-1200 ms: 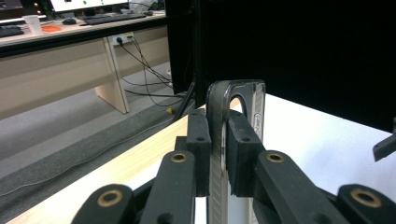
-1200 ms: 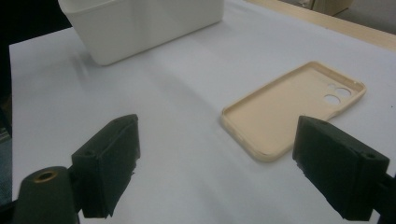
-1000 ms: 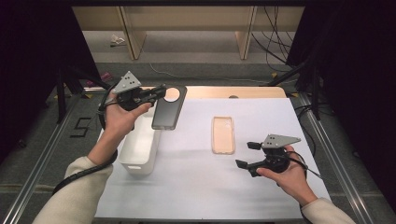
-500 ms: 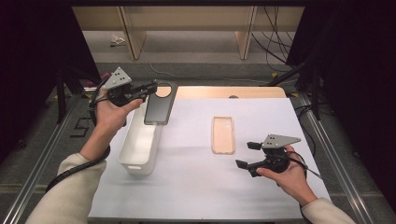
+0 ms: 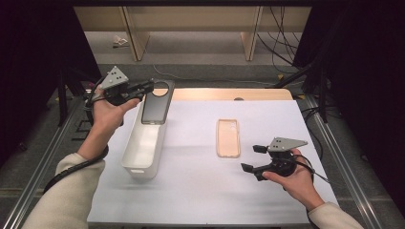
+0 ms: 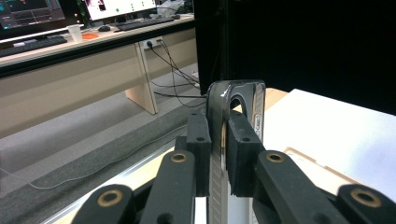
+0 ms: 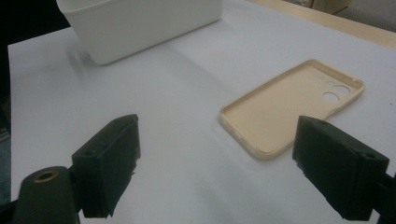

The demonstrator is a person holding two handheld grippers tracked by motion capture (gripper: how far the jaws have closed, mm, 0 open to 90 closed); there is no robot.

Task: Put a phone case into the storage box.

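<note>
- Case, dark and thin, hangs over the white bin's far end, at ten o'clock on the table.
- My left claw pinches its edge, pads clamped tight.
- Light, bendy, slippery — I'd grip near the camera cutout.
- My right claw gapes empty beside the beige case.

A white sheet covers most of the bench, whose pale wooden top shows along the far edge. Beyond it lies grey carpeted floor with loose black cables. Light wooden desk legs stand there, and dark curtains close both sides. The left gripper view shows a long desk with monitors and keyboards.
</note>
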